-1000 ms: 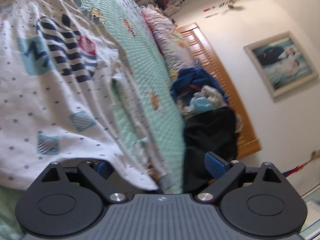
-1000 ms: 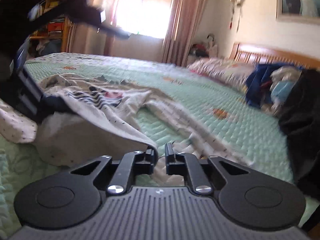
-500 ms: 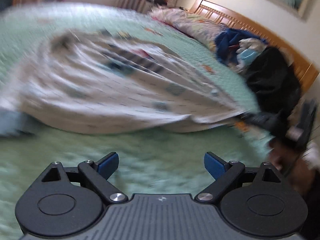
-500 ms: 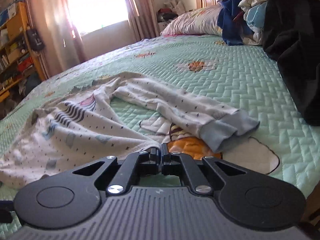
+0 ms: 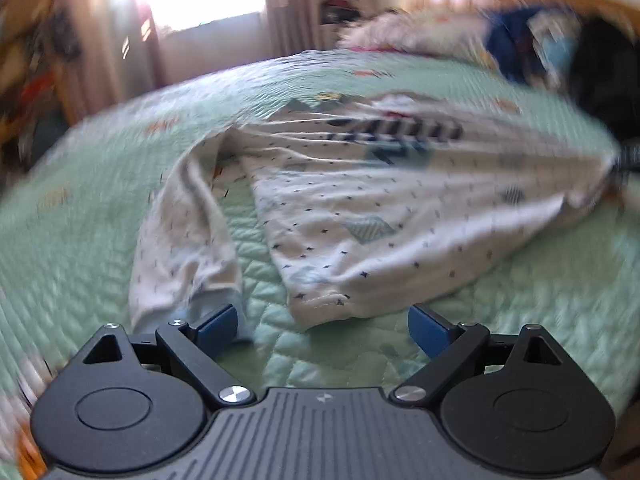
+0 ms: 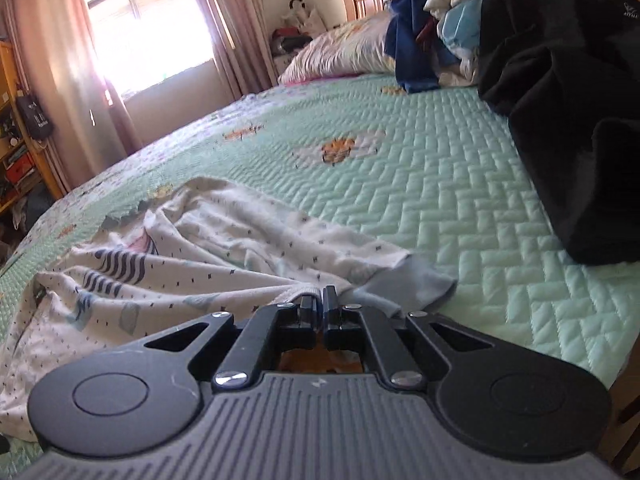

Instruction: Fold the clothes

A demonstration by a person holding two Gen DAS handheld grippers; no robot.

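— Where was the shirt?
— Spread on the green bed quilt, near its front edge.
— And the grippers?
— The right hand-held gripper was clenched on its hem; the left hand-held gripper gaped, grasping nothing.

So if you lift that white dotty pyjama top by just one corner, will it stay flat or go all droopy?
Probably droopy. The pyjama top already lies in soft wrinkles on the green quilt, so it looks thin and floppy. Where the right gripper pinches its edge, the cloth bunches into folds. Its sleeve would likely dangle. It seems light, and unlikely to slip.
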